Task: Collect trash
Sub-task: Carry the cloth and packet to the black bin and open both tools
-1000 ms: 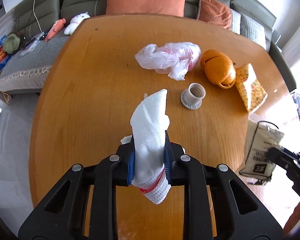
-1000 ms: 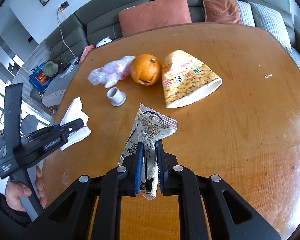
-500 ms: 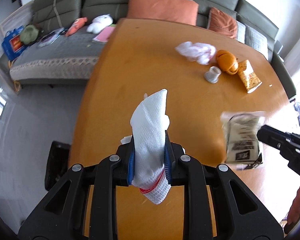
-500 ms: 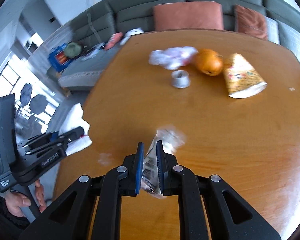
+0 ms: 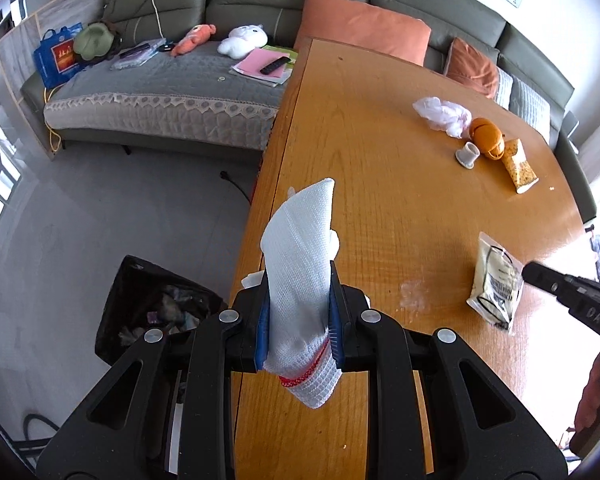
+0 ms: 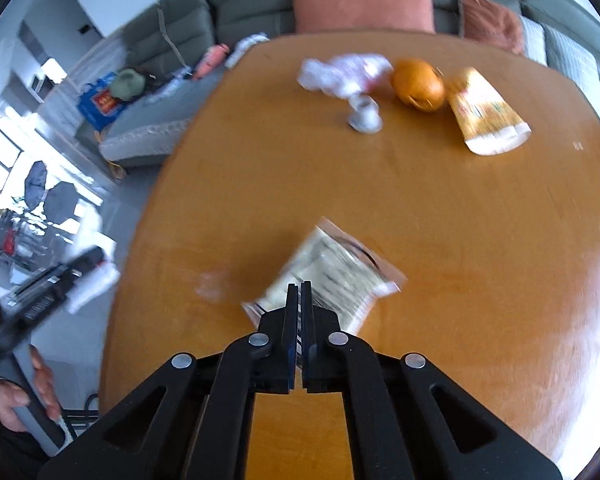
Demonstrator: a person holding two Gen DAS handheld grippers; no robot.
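My left gripper (image 5: 299,292) is shut on a white woven cloth (image 5: 300,240) with a red stripe, and holds it over the table's left edge. A black-lined trash bin (image 5: 156,308) with rubbish in it stands on the floor just below and to the left. My right gripper (image 6: 299,294) hangs over the wooden table (image 6: 460,220). Its jaws are closing tight on the near edge of a clear printed packet (image 6: 336,272), which shows blurred. The left wrist view has that packet (image 5: 496,284) at the right, in the right gripper (image 5: 540,276).
At the table's far end lie a crumpled plastic bag (image 6: 344,74), an orange peel (image 6: 418,84), a small white cap (image 6: 364,114) and a yellow paper cup (image 6: 486,114) on its side. A grey sofa (image 5: 160,92) with cushions, toys and papers wraps around behind. A person's hand (image 6: 12,396) grips the left handle.
The left gripper has carried the cloth leftward to the table's edge, bringing the bin into view. The right gripper has drawn the packet back from the other trash, its pads closer together.
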